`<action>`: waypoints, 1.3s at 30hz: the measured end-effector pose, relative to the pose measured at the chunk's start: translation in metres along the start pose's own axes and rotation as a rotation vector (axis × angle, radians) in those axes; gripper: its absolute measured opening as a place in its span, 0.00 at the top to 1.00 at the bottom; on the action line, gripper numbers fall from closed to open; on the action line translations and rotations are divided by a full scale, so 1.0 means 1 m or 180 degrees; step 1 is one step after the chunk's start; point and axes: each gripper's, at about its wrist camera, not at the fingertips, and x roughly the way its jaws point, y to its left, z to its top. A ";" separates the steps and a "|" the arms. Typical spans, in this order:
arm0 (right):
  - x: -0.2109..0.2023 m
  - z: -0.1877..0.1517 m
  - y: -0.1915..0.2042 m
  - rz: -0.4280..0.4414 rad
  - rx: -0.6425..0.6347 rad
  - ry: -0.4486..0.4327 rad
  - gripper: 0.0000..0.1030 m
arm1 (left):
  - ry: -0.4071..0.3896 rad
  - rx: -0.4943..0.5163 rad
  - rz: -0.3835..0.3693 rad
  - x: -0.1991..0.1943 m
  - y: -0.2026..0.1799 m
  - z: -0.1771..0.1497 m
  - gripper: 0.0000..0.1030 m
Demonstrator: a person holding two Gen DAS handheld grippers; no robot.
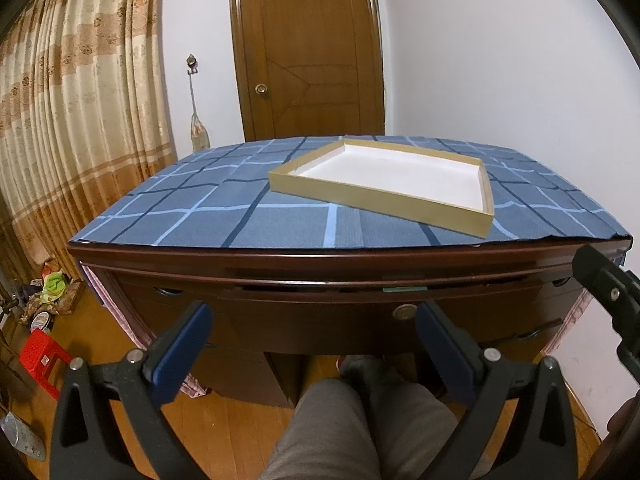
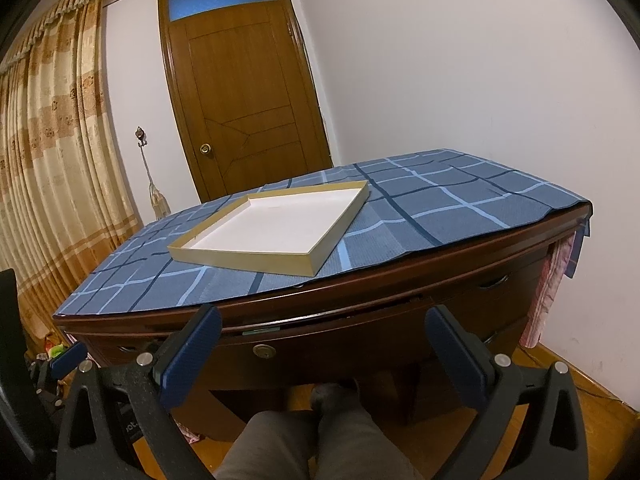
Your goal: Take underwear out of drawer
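Underwear not visible in either view; presumably inside the drawer (image 1: 320, 312), which is shut or barely ajar under the desk top.

Left wrist view: left gripper (image 1: 314, 320) held level before the drawer front, jaws spread wide, holding nothing. Lock (image 1: 403, 312) sits just inside the right finger. Empty tray (image 1: 372, 196) on the checked cloth (image 1: 192, 216), likely the drop spot.

Right wrist view: right gripper (image 2: 322, 330) likewise level, jaws apart, empty, facing the drawer, not touching.
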 end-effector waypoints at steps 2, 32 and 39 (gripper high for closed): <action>0.001 0.001 -0.001 0.0003 -0.0012 -0.0019 0.00 | 0.0001 0.0004 -0.0005 0.000 0.000 0.000 0.00; 0.061 -0.012 -0.006 0.0180 -0.0146 0.0211 0.00 | 0.0359 -0.0035 -0.0049 0.068 0.014 -0.009 0.00; 0.089 -0.031 -0.010 0.0274 -0.0214 0.0487 0.00 | 0.0451 -0.0093 -0.0114 0.087 0.022 -0.015 0.00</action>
